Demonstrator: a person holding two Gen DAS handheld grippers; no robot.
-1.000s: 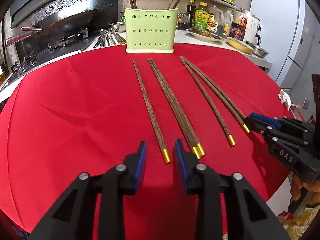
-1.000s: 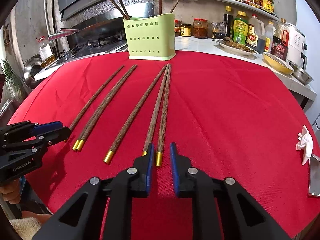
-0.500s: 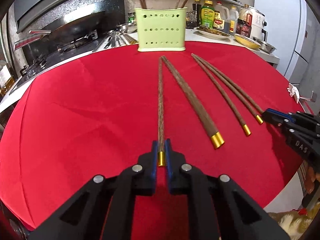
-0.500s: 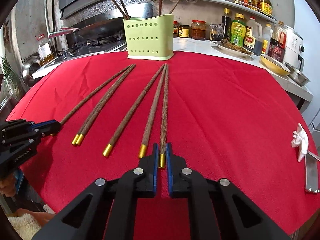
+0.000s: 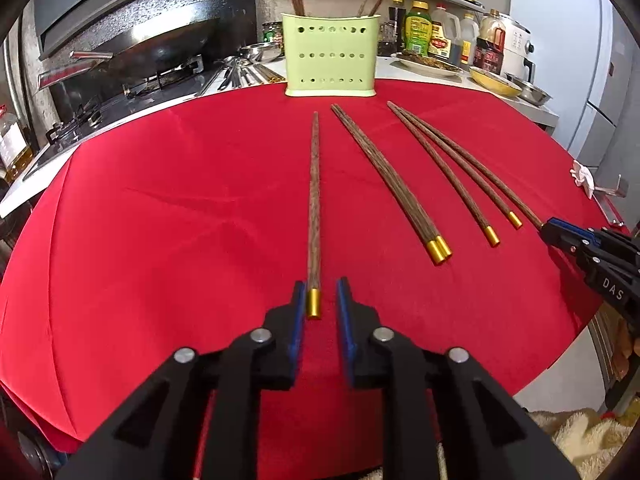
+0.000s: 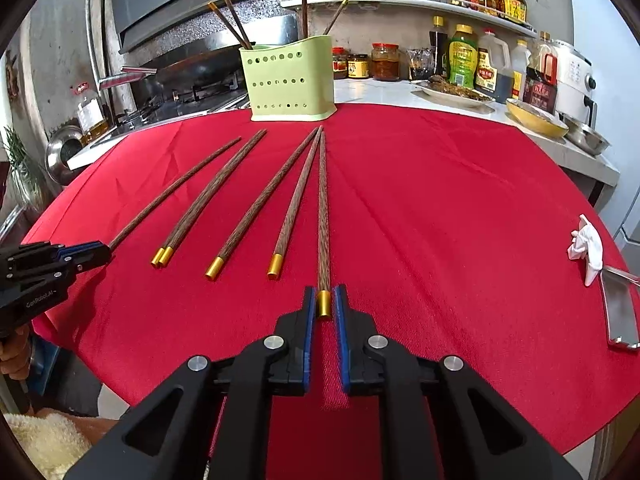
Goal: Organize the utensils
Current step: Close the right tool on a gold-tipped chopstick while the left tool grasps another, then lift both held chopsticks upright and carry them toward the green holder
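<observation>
Both grips let go after I straightened two chopsticks

My left gripper [image 5: 320,296] and right gripper [image 6: 322,300] had just been opening. Each now sat released around a gold tip: the leftmost chopstick [image 5: 314,200] and the rightmost chopstick [image 6: 323,208] lay flat on the red cloth [image 5: 160,240], pointing at the green holder [image 5: 331,56], which I still had to fill.

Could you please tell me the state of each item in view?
Left tongs: just opened, loose around left chopstick.
Right tongs: just opened, loose around right chopstick.
Other four chopsticks: flat on red cloth.
Green holder: upright, holding stored chopsticks.
</observation>
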